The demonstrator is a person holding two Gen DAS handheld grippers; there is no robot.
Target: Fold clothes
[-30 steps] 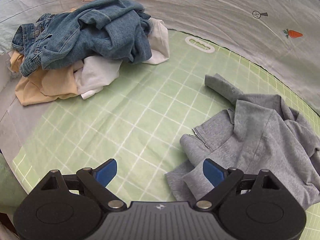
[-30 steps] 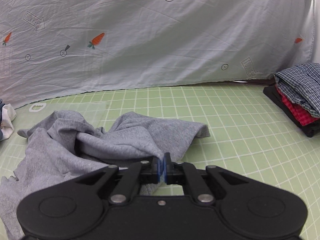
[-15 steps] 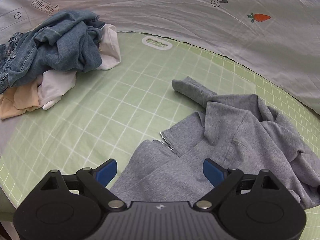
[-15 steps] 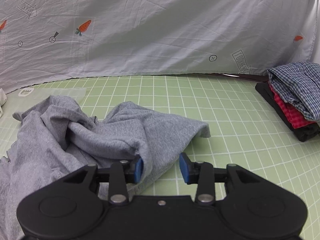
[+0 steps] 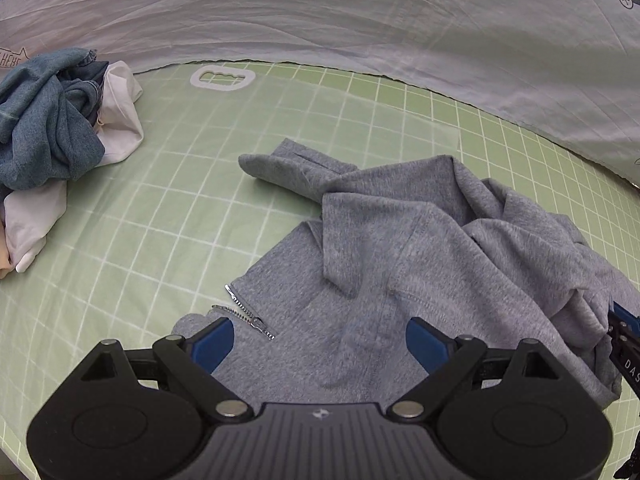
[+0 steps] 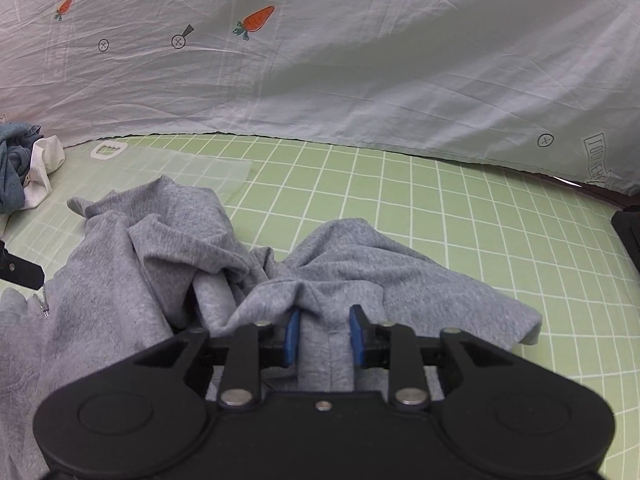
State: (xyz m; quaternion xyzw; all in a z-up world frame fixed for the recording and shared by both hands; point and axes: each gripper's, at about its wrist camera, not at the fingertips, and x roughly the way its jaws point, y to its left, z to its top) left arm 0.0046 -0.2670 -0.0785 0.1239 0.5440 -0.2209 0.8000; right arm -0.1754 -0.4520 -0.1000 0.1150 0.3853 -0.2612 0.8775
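Left wrist view is showing the left gripper [image 5: 318, 338] hanging over the near part of a crumpled grey zip-up sweatshirt [image 5: 400, 248], its blue pads standing wide apart and pressing on nothing. The garment's metal zipper [image 5: 246, 312] is lying just beyond the left pad. The sweatshirt is sprawling across the middle and right of a green gridded mat [image 5: 180, 184] covering the table, with one sleeve reaching toward the far left. At the far left a pile of clothes [image 5: 48, 128] is sitting well apart from it, with blue denim on top of white fabric. A pale sheet printed with carrots [image 5: 360, 20] is hanging behind the mat. At the right edge, part of the other gripper is showing against the sweatshirt's right side.

Right wrist view is showing the right gripper [image 6: 323, 338] closing on a raised ridge of the grey sweatshirt [image 6: 360, 264], a fold of cloth standing between the blue pads and touching both. Cloth is bunching up just beyond the fingertips [image 6: 292, 334]. A dark object [image 6: 628, 232] is sitting at the far right edge of the mat [image 6: 440, 208], too cropped to identify.
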